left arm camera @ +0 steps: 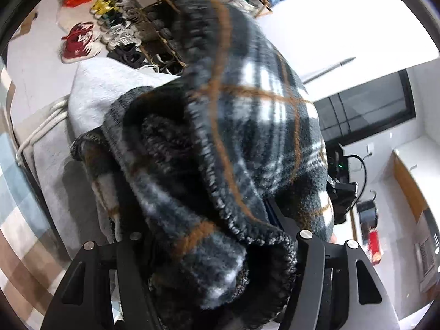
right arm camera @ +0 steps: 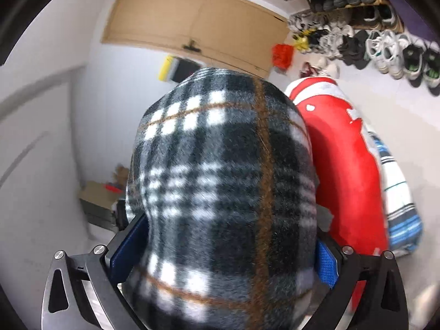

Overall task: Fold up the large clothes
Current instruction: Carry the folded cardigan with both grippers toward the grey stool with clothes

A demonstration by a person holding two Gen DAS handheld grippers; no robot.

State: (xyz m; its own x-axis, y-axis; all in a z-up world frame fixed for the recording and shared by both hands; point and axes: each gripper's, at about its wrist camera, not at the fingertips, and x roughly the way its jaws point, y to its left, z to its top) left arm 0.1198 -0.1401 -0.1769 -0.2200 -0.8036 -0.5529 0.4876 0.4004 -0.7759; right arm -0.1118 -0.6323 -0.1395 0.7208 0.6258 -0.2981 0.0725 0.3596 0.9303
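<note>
Left claw (left arm camera: 217, 250) stuffed with a thick bunch of plaid fleece garment (left arm camera: 233, 137), dark grey with white checks and brown lines; black fingers (left arm camera: 310, 269) standing fairly wide either side of the bundle, cloth filling the gap from one to the other, gripped. Knitted-looking hem curling just ahead of the claw, the rest heaped up and forward, blurred. Beyond and left of the heap, a light grey cloth (left arm camera: 96, 90) spread flat, a white cord (left arm camera: 41, 129) trailing off its left edge. Far ahead, a shoe rack (left arm camera: 167, 27) with rows of trainers, a red pair (left arm camera: 79, 41) on the floor to the left.

Right claw (right arm camera: 222, 250) likewise clamped on the same plaid fleece garment (right arm camera: 220, 165), blue pads (right arm camera: 327, 264) pressed into both flanks of a wide fold that bulges up and forward. Just right of the claw, a red garment (right arm camera: 343, 165), touching the plaid; further right, a blue-and-white striped cloth (right arm camera: 398, 192). Ahead, a wooden door (right arm camera: 192, 19); up right, shoes (right arm camera: 371, 46) in rows.
</note>
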